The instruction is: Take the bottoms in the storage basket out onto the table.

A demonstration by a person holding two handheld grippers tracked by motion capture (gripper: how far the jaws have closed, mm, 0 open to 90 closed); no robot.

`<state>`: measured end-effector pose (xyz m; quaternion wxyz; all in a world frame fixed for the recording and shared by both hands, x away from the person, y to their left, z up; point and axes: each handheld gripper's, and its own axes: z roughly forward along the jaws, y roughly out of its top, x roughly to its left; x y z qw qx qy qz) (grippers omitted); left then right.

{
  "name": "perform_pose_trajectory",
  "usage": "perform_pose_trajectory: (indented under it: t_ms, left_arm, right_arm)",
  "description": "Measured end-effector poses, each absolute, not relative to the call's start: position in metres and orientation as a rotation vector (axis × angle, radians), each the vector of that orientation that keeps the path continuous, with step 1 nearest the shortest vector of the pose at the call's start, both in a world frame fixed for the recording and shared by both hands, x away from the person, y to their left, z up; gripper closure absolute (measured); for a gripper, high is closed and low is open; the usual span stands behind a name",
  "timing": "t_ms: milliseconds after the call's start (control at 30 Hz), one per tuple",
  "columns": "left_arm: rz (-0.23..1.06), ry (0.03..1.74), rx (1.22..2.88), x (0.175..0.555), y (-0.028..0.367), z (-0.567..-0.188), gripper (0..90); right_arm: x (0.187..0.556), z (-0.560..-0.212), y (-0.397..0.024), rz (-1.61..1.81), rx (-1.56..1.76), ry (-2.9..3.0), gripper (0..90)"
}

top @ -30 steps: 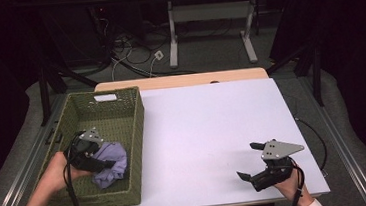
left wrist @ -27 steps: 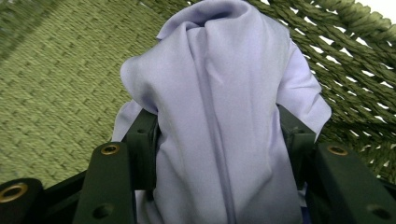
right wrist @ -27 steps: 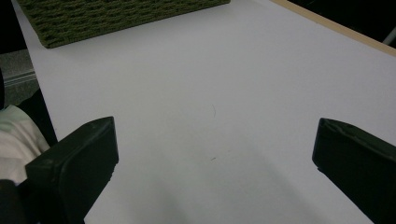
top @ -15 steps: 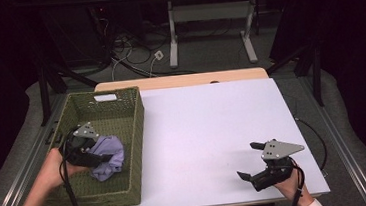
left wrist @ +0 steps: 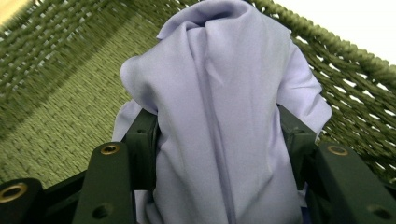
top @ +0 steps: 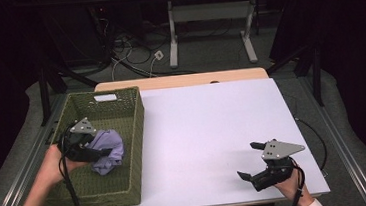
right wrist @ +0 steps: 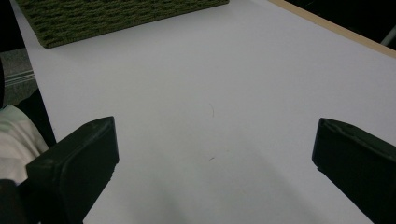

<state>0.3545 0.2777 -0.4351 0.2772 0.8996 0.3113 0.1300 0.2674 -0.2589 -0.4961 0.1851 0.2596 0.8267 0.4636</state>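
Left gripper (top: 106, 152) jaws clamped on lilac cloth (top: 108, 150) inside green basket (top: 134, 132), left of frame. Right gripper (top: 251, 161) jaws wide open, empty, over bench (top: 208, 126) lower right.

The high view looks forward and down over the counter (top: 208, 131); both gripper views sit close, sharing the basket (top: 133, 137).

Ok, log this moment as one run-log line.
left gripper: shut on lilac cloth | cloth: inside green woven basket | right gripper: open, empty, over white table
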Motion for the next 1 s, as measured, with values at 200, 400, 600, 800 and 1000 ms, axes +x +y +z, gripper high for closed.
perform_pose_trajectory:
  t_ms: [200,400,600,800,1000]
  left_arm:
    - [0.381,0.840,2.381,0.355,0.281,-0.432,45.4]
    - [0.400,0.841,2.353,0.356,0.286,-0.428,45.3]
    - [0.419,0.836,2.325,0.356,0.287,-0.428,45.3]
    - [0.430,0.822,2.281,0.357,0.290,-0.426,45.3]
    - [0.448,0.806,2.248,0.357,0.290,-0.423,45.2]
  right_arm:
    - [0.267,-0.496,-0.259,1.309,0.732,2.329,0.2]
    - [0.267,-0.496,-0.259,1.309,0.732,2.328,0.2]
    - [0.267,-0.496,-0.259,1.310,0.733,2.325,0.3]
    - [0.267,-0.496,-0.259,1.311,0.731,2.327,0.3]
    - [0.267,-0.497,-0.259,1.315,0.731,2.327,0.3]
